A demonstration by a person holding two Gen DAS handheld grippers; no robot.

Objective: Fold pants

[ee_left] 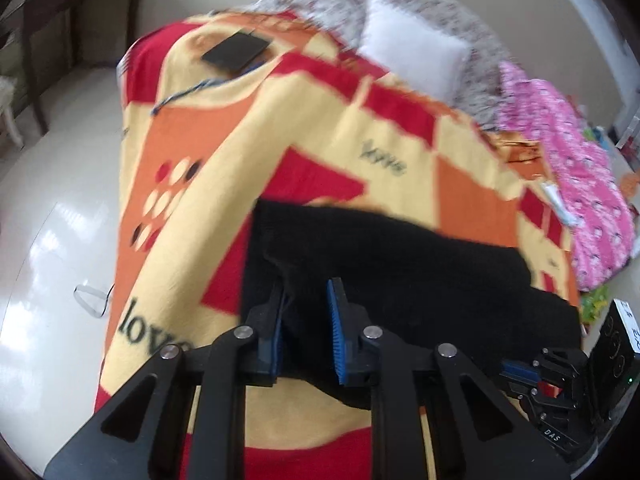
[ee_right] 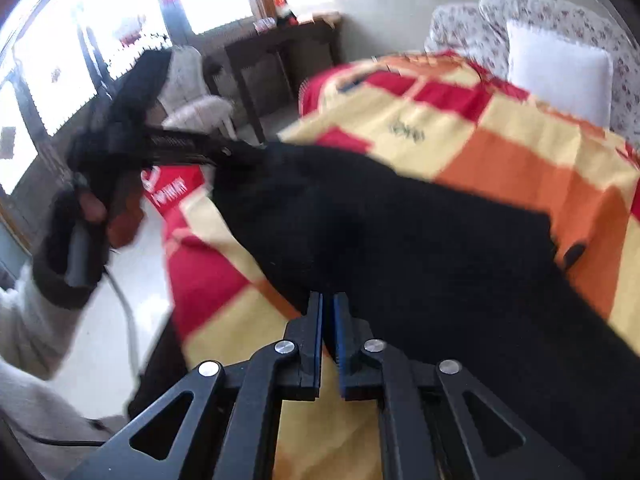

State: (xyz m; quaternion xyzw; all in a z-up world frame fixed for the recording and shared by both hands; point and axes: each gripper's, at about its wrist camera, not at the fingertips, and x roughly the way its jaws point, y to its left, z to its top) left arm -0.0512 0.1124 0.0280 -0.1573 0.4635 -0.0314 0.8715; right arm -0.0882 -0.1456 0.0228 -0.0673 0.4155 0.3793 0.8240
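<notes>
right gripper (ee_right: 328, 320) pinches the near edge of black pants (ee_right: 400, 232), bunched on the blanket (ee_right: 520, 160); left gripper (ee_left: 308, 312), part open, holds their cloth.

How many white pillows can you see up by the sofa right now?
1. A single white pillow leans on the floral sofa past the far end of the blanket, beyond the black pants. Others may sit out of view.
</notes>
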